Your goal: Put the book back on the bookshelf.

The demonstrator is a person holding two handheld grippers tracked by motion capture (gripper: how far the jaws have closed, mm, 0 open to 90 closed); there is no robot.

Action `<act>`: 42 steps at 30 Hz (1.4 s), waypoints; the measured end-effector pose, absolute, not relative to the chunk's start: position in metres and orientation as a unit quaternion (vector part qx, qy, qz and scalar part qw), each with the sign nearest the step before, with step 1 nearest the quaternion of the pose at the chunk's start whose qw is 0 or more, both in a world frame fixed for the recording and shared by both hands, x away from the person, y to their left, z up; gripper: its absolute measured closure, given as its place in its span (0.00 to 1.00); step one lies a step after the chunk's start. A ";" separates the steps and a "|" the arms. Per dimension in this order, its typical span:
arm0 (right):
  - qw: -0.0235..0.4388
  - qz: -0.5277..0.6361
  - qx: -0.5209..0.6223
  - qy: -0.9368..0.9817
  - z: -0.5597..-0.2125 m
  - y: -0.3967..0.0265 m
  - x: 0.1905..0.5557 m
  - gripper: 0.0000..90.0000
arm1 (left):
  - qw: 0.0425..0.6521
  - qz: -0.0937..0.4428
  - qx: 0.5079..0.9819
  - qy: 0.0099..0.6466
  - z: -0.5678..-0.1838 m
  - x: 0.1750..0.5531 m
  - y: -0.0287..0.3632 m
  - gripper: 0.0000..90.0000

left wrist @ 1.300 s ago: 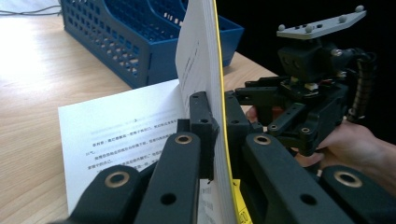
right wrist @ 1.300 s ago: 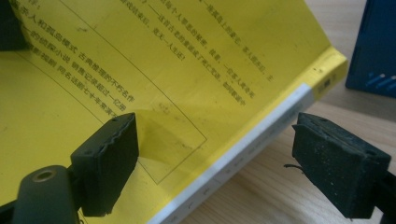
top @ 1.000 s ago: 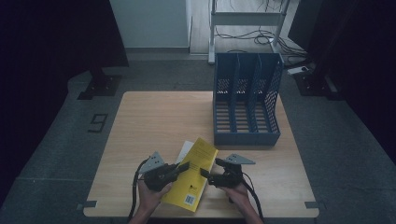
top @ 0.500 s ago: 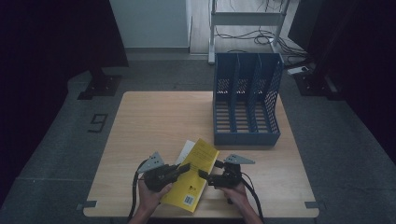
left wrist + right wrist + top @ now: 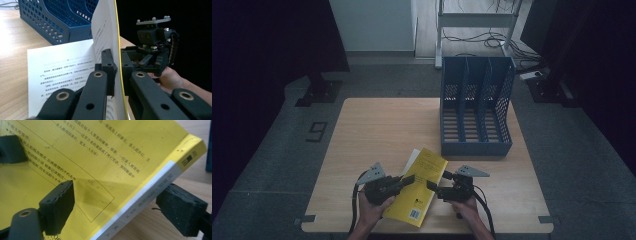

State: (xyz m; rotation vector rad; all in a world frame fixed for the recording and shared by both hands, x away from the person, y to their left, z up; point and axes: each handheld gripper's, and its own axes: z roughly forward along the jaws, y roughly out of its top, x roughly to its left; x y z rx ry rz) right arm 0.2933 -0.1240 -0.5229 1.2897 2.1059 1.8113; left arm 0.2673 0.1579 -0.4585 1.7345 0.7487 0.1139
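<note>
Left gripper (image 5: pixel 408 180) clamping cover and several pages of yellow book (image 5: pixel 419 187), lying open at table's (image 5: pixel 377 125) near edge. Right gripper (image 5: pixel 435 186) straddling spine, jaws wide, just narrowing, not yet pressing. Advice: seat both pads squarely across spine before squeezing; blue file rack (image 5: pixel 476 112) standing beyond.

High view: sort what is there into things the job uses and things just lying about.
In use:
- yellow book, partly open
- left gripper, shut on the book's cover and some pages
- right gripper, jaws around the spine edge, just closing, pads not yet pressing
- wooden table

Lying about:
- blue file rack, untouched; it may be meant for the book
- cables on the floor
</note>
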 end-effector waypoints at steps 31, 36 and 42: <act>0.114 0.623 0.382 0.673 -0.504 -0.132 0.277 0.40 | 0.586 0.037 0.738 0.332 -0.462 0.272 0.166 0.96; 0.123 0.629 0.379 0.668 -0.502 -0.133 0.274 0.48 | 0.587 0.034 0.738 0.331 -0.462 0.272 0.167 0.96; 0.120 0.638 0.368 0.666 -0.500 -0.133 0.273 0.53 | 0.587 0.026 0.738 0.331 -0.464 0.273 0.166 0.96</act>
